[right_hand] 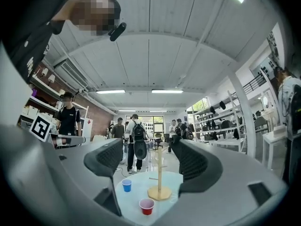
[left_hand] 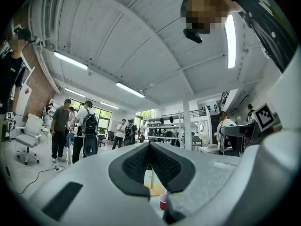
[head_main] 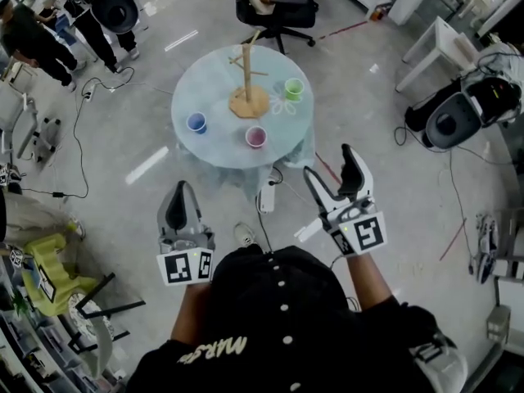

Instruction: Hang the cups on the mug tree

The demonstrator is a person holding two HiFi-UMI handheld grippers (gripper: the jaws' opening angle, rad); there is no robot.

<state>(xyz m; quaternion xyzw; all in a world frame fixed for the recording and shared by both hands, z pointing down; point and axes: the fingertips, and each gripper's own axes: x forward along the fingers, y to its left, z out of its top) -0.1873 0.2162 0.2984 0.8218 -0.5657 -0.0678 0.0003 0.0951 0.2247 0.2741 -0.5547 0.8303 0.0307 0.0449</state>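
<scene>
The round glass table [head_main: 214, 146] stands ahead of me on the floor. At its middle is the wooden mug tree [head_main: 248, 88], with no cup on its pegs. A green cup [head_main: 293, 88] stands right of it, a blue cup [head_main: 196, 123] at the left and a pink-red cup [head_main: 256, 137] at the front. Both grippers hang in the air short of the table. My left gripper [head_main: 182, 190] is shut and empty; my right gripper [head_main: 327, 160] is open and empty. The right gripper view frames the tree [right_hand: 159, 178], blue cup [right_hand: 126, 185] and red cup [right_hand: 146, 206] between the jaws.
A black office chair [head_main: 274, 6] stands beyond the table. People [head_main: 41, 39] stand at the far left. Cables and a power strip [head_main: 266, 195] lie on the floor by the table's near side. Black equipment [head_main: 458, 113] sits at the right, a yellow-green stool [head_main: 49, 268] at the left.
</scene>
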